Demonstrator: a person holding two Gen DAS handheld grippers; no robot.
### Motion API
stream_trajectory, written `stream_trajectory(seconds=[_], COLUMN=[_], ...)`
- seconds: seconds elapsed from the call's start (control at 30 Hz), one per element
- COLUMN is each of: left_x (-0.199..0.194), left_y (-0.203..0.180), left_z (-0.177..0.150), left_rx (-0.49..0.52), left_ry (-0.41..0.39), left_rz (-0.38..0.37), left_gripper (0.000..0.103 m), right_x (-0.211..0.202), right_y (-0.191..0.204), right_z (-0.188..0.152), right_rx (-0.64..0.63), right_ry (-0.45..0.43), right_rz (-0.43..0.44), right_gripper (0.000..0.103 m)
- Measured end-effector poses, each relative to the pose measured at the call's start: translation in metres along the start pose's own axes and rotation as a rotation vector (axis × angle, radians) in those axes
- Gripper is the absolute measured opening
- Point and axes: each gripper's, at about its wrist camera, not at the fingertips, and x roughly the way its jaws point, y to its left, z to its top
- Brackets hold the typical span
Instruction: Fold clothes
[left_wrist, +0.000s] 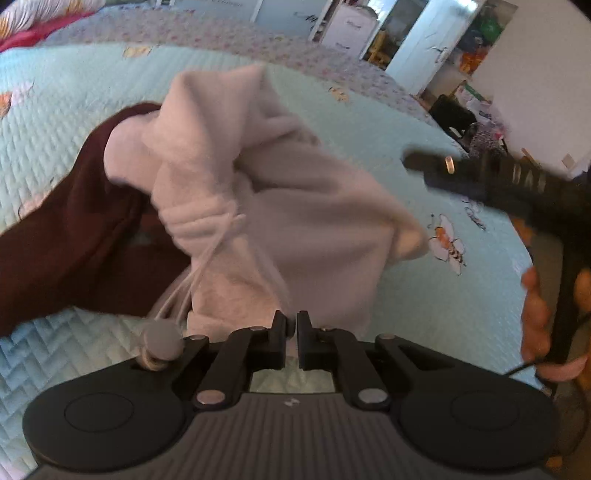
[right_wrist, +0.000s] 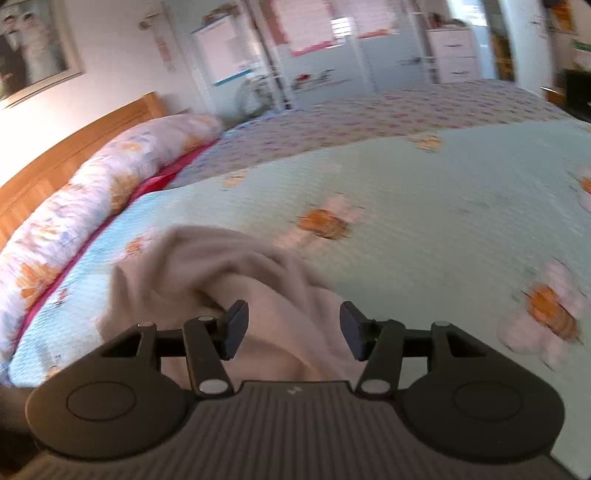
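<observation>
My left gripper (left_wrist: 291, 325) is clamped on the edge of a pale pink garment (left_wrist: 266, 206), jaws nearly together with fabric pinched between them. The garment hangs bunched and lifted above the bed (left_wrist: 424, 295), its drawstring (left_wrist: 207, 266) trailing down to a round grey toggle (left_wrist: 162, 338) that rests against the gripper's left linkage. Under and left of it lies a dark maroon garment (left_wrist: 74, 240) on the pale green quilt. In the left wrist view the right gripper (left_wrist: 436, 166) enters from the right, blurred, with the person's hand (left_wrist: 535, 317) on its handle. My right gripper (right_wrist: 291, 321) has its jaws apart; pink cloth lies below and between them, but the pads do not press on it. Beyond it the quilt is bare apart from printed bee motifs (right_wrist: 325, 221). A long floral bolster (right_wrist: 92, 206) runs along the wooden headboard (right_wrist: 74, 147) at left. White cabinets (right_wrist: 454, 55) and clutter stand past the foot of the bed, well apart from the work.
</observation>
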Motion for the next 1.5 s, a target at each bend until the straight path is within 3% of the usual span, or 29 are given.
stream_trajectory(seconds=[0.03, 0.1, 0.23, 0.37, 0.43, 0.47, 0.57, 0.7, 0.8, 0.87, 0.97, 1.1, 1.2, 1.23, 1.3, 1.37, 1.5], left_x=[0.002, 0.005, -0.005, -0.024, -0.031, -0.034, -0.039, -0.051, -0.062, -0.068, -0.065, -0.055, -0.050, -0.048, -0.043, -0.032, -0.003], left_y=[0.003, 0.013, 0.047, 0.092, 0.108, 0.115, 0.119, 0.115, 0.104, 0.096, 0.082, 0.056, 0.028, 0.018, -0.004, -0.026, -0.068], left_z=[0.000, 0.001, -0.004, 0.000, 0.004, 0.006, 0.008, 0.004, 0.001, -0.001, 0.002, 0.011, 0.022, 0.025, 0.031, 0.036, 0.042], left_rx=[-0.013, -0.043, -0.136, -0.271, -0.323, -0.348, -0.366, -0.380, -0.351, -0.331, -0.311, -0.256, -0.190, -0.166, -0.111, -0.050, 0.038], left_ry=[0.006, 0.013, 0.007, -0.036, -0.060, -0.068, -0.078, -0.078, -0.094, -0.104, -0.108, -0.095, -0.102, -0.104, -0.101, -0.090, -0.049], left_rz=[0.010, 0.021, 0.087, 0.152, 0.167, 0.173, 0.222, 0.234, 0.225, 0.217, 0.184, 0.144, 0.109, 0.099, 0.088, 0.071, -0.004], left_gripper=[0.005, 0.005, 0.006, 0.010, 0.013, 0.014, 0.014, 0.014, 0.014, 0.014, 0.017, 0.018, 0.023, 0.024, 0.027, 0.030, 0.036], right_x=[0.011, 0.032, 0.089, 0.134, 0.148, 0.154, 0.156, 0.115, 0.072, 0.051, 0.018, -0.040, -0.071, -0.073, -0.072, -0.071, -0.073], right_y=[0.012, 0.033, 0.060, 0.060, 0.068, 0.072, 0.077, 0.088, 0.078, 0.071, 0.052, 0.018, -0.033, -0.049, -0.090, -0.136, -0.202], right_z=[0.005, 0.013, 0.019, 0.016, 0.004, -0.006, -0.033, -0.033, -0.002, 0.022, 0.064, 0.122, 0.146, 0.147, 0.131, 0.101, 0.033], right_rx=[-0.049, -0.157, -0.291, -0.254, -0.337, -0.391, -0.451, -0.426, -0.352, -0.369, -0.384, -0.253, -0.083, -0.045, 0.041, 0.131, 0.240], right_ry=[0.008, 0.016, 0.083, 0.234, 0.275, 0.284, 0.251, 0.069, -0.063, -0.124, -0.222, -0.338, -0.367, -0.316, -0.166, -0.057, -0.022], right_rz=[0.007, -0.003, -0.114, 0.002, -0.018, -0.071, -0.098, -0.175, -0.214, -0.279, -0.372, -0.475, -0.604, -0.646, -0.704, -0.706, -0.746], right_gripper=[0.069, 0.075, 0.076, 0.076, 0.076, 0.074, 0.009, 0.006, 0.006, 0.006, 0.006, 0.006, 0.010, 0.012, 0.013, 0.010, 0.007])
